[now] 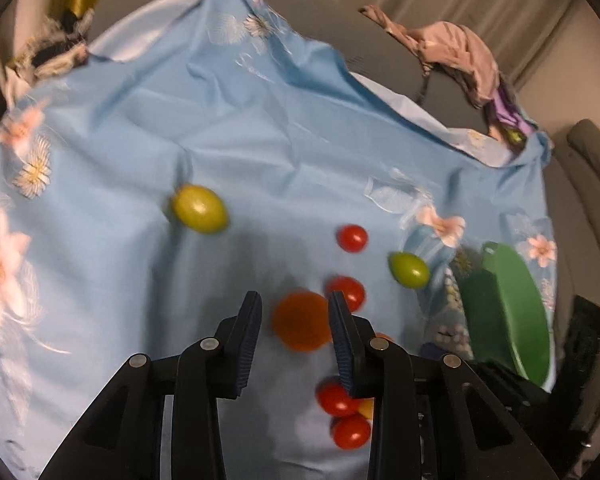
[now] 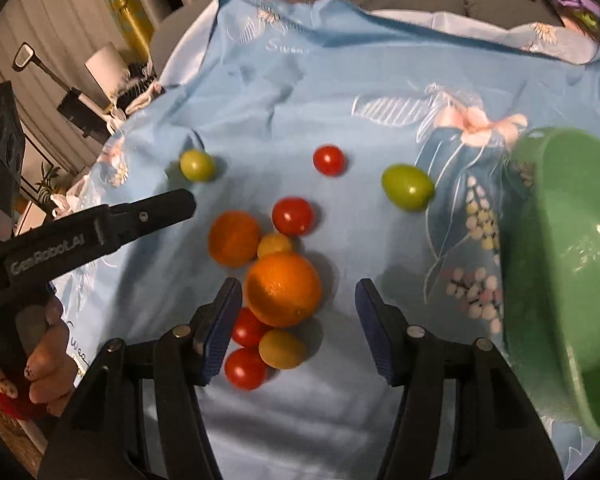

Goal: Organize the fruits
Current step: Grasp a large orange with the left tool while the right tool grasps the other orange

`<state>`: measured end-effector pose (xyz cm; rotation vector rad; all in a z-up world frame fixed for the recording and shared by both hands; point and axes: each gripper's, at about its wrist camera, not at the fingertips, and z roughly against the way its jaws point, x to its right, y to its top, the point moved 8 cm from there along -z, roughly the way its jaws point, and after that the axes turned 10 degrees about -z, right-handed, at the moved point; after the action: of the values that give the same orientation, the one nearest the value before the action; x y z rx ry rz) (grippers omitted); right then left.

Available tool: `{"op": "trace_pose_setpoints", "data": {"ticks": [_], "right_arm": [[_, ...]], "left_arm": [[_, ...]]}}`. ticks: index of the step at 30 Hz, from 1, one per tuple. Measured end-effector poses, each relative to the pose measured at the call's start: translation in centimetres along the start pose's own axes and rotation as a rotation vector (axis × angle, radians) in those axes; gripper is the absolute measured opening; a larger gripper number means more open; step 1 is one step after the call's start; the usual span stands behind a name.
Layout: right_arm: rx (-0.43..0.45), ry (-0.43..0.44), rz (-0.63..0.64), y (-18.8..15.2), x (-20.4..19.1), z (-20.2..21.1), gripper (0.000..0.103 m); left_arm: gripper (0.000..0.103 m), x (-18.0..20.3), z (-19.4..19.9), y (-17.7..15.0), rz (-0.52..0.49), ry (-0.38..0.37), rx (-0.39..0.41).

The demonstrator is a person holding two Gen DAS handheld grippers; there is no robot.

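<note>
While round orange fruits [image 2: 283, 289], red cherry tomatoes [image 2: 292, 216] and green oval fruits [image 2: 407, 187] lie scattered on the pale blue flowered cloth [image 2: 284, 92], the right gripper [image 2: 298, 298] hangs half-wide beside the biggest orange, gripping nothing. Left gripper [image 1: 294, 312], marked "GenRobot_AI", stands narrow and empty over a smaller orange [image 1: 300, 321]. A tilted green plastic bowl [image 2: 568, 280] sits at the right; "Sweet" shows on the cloth.

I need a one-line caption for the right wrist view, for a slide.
Open right tongs above the large orange, amid scattered small fruits on a blue floral cloth, green bowl at right.
</note>
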<state>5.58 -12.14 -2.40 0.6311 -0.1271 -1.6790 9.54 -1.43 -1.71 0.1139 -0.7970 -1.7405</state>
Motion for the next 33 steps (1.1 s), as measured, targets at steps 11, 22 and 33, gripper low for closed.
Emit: {"op": "trace_pose_setpoints", "data": {"ticks": [11,22,33], "right_arm": [[-0.037,0.038,-0.025,-0.4,-0.1,-1.5,0.060],[-0.017,0.053,-0.052,-0.2,0.0,-1.3,0.047],[0.136,0.109,-0.087,1.7,0.6,4.1,0.047]], "left_arm": [[0.039,0.5,-2.9,-0.7,0.003,0.008,-0.063],[0.041,-0.7,-3.3,-1.3,0.073,0.040,-0.062],[0.041,2.5,2.3,0.8,-0.032,0.080,0.122]]}}
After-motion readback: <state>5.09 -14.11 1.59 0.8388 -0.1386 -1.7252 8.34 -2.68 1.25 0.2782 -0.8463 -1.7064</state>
